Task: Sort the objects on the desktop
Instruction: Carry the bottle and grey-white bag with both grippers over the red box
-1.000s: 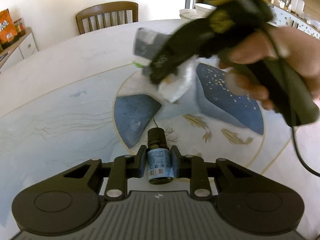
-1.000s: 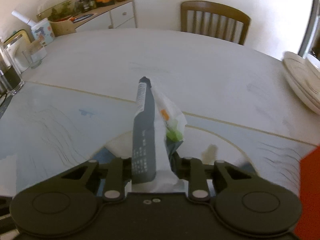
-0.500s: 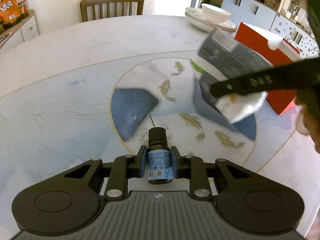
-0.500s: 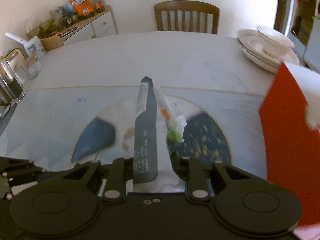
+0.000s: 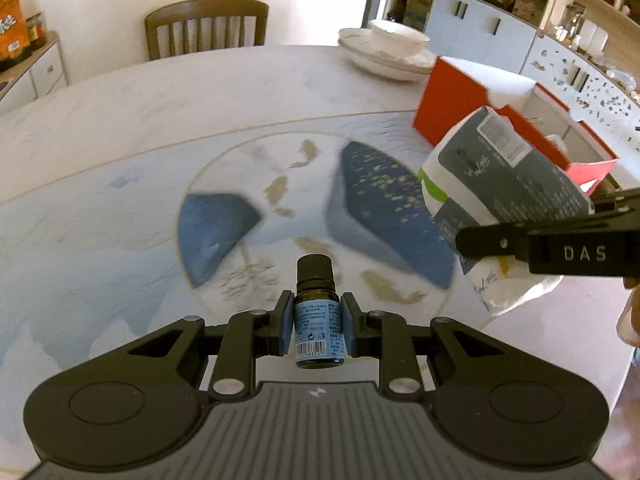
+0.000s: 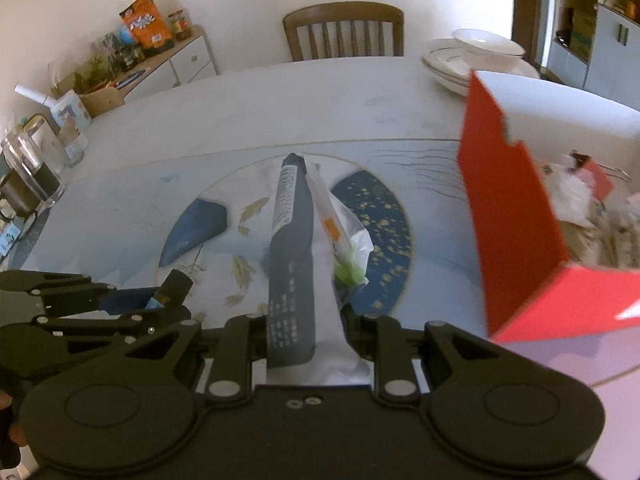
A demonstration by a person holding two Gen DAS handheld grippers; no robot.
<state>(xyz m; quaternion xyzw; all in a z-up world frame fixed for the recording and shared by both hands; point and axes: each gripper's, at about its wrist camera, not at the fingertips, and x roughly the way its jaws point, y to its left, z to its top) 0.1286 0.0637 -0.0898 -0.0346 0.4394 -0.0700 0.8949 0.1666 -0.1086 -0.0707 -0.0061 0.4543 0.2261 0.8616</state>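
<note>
Left claw (image 5: 316, 330) is clamped on a small bottle (image 5: 315, 312), its blue pads pressing the labelled sides; the bottle stands upright between them, dark cap uppermost, held above the worktop (image 5: 140, 152). Right claw (image 6: 306, 330) is clamped on a flat grey and white packet (image 6: 292, 264), gripped at its lower end and standing on edge, clear of the worktop.

Worktop: large, rounded, pale, with a circular blue panel showing fish at its centre. Red box (image 6: 516, 220): open at the top, standing at the right side of the worktop, with white and loose items inside that are too blurred to identify. In the left wrist view the packet sits just in front of the box. Stacked white plates (image 5: 384, 60) with a bowl on top rest at the far edge, near a wooden chair (image 5: 206, 26).
</note>
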